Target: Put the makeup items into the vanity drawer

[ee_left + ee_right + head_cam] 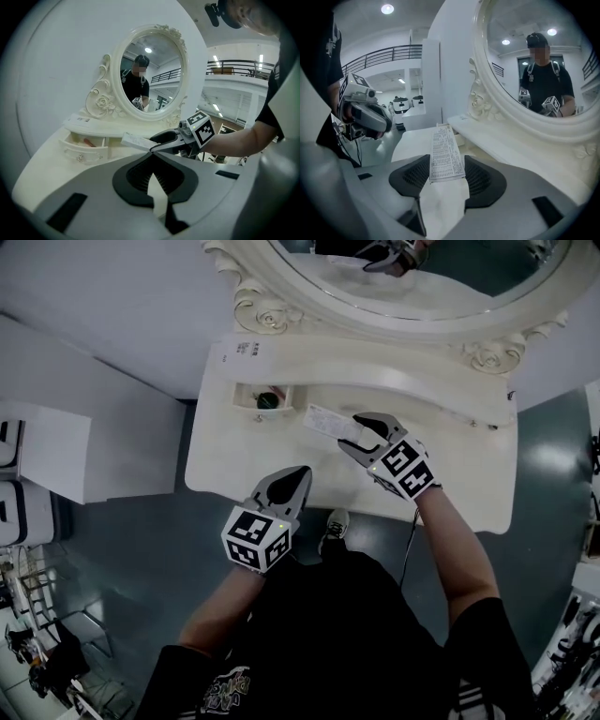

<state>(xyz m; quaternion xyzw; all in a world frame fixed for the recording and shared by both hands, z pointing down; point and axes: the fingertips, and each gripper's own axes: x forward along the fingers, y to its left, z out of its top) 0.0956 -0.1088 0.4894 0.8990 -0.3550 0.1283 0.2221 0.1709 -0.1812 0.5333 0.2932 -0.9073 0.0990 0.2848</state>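
Note:
My right gripper (351, 436) is shut on a long white makeup box (328, 421) and holds it over the white vanity top (234, 465), right of the open drawer (246, 399). In the right gripper view the box's printed side (446, 152) faces up between the jaws of that gripper (446, 165). Inside the drawer lie a red item (276, 391) and a dark round item (268, 401). My left gripper (300, 472) hovers at the vanity's front edge, jaws shut on nothing. The left gripper view shows the drawer (86, 143), the box (136, 140) and the right gripper (157, 143).
An oval mirror (422, 296) in a carved white frame stands at the back of the vanity, above a raised shelf (403, 376). A small white label card (246, 348) rests on the shelf's left end. White furniture (56, 451) stands on the floor to the left.

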